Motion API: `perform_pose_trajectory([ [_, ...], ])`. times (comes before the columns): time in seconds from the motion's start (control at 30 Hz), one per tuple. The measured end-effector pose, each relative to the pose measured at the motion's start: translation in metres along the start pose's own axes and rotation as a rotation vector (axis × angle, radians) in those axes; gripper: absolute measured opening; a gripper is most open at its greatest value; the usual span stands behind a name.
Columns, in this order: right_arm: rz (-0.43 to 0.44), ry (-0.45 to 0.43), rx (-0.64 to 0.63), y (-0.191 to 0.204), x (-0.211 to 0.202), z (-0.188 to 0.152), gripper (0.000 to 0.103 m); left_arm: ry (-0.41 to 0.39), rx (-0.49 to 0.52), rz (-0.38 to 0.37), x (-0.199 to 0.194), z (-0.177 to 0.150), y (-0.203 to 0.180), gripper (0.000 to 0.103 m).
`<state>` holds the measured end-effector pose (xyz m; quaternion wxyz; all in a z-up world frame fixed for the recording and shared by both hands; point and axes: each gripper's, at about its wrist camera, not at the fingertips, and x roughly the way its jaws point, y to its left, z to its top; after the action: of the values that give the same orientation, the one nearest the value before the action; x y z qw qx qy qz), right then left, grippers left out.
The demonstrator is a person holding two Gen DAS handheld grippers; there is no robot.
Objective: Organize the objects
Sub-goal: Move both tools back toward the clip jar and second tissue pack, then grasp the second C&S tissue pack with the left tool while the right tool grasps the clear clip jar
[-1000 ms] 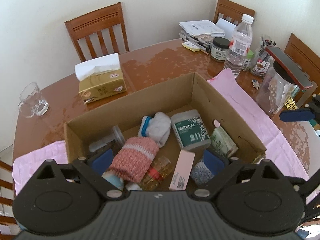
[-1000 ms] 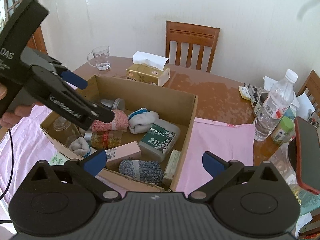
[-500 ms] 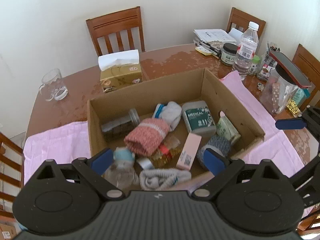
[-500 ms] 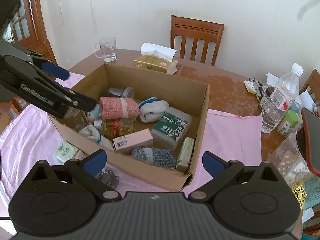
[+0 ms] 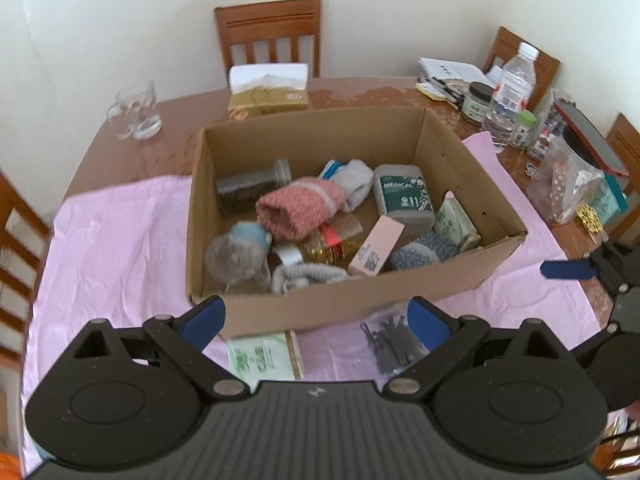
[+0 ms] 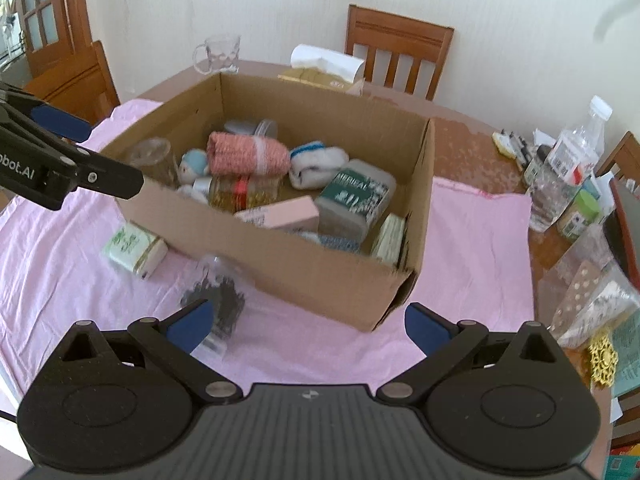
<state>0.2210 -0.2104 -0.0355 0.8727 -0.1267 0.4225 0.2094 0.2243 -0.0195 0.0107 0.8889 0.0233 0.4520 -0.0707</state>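
A cardboard box (image 5: 328, 312) (image 6: 320, 268) stands on a pink cloth (image 5: 112, 248) (image 6: 476, 240). It holds a pink rolled sock (image 5: 300, 208), a green medical tub (image 5: 404, 196), a pink carton (image 5: 376, 250), a dark jar (image 5: 248, 188) and other small items. In front of the box lie a green tissue pack (image 5: 264, 356) (image 6: 136, 248) and a clear bag of dark pins (image 5: 392, 344) (image 6: 216, 300). My left gripper (image 5: 316, 320) is open and empty before the box. My right gripper (image 6: 306, 322) is open and empty, near the box's right corner.
A gold tissue box (image 5: 268, 92), a glass mug (image 5: 134, 112) and wooden chairs (image 5: 272, 32) are behind the box. A water bottle (image 5: 508, 96), jars, papers and a red-lidded container (image 5: 576, 160) crowd the table's right side.
Both grippers have pulled back and up from the box. The left one was inside among the items one second ago. The tissue pack and pin bag have come into view.
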Motion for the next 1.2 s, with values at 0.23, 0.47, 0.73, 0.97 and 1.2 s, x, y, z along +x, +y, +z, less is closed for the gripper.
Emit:
perform_pose_trajectory([
  [0.23, 0.087, 0.041, -0.023, 0.007, 0.016, -0.012, 0.103, 0.006, -0.088, 0.084, 0.002, -0.030, 0.009, 0.098],
  [0.47, 0.119, 0.078, -0.017, 0.028, 0.036, -0.010, 0.103, 0.037, -0.091, 0.109, 0.018, -0.053, 0.039, 0.098],
  [0.73, 0.040, 0.124, 0.078, 0.057, 0.068, -0.012, 0.103, 0.072, 0.001, 0.078, 0.040, -0.061, 0.063, 0.098],
  [0.97, -0.072, 0.149, 0.136, 0.068, 0.083, -0.015, 0.103, 0.089, 0.036, -0.010, 0.057, -0.060, 0.069, 0.098],
  [1.2, -0.148, 0.164, 0.210, 0.053, 0.074, -0.022, 0.103, 0.101, 0.090, -0.072, 0.071, -0.055, 0.061, 0.098],
])
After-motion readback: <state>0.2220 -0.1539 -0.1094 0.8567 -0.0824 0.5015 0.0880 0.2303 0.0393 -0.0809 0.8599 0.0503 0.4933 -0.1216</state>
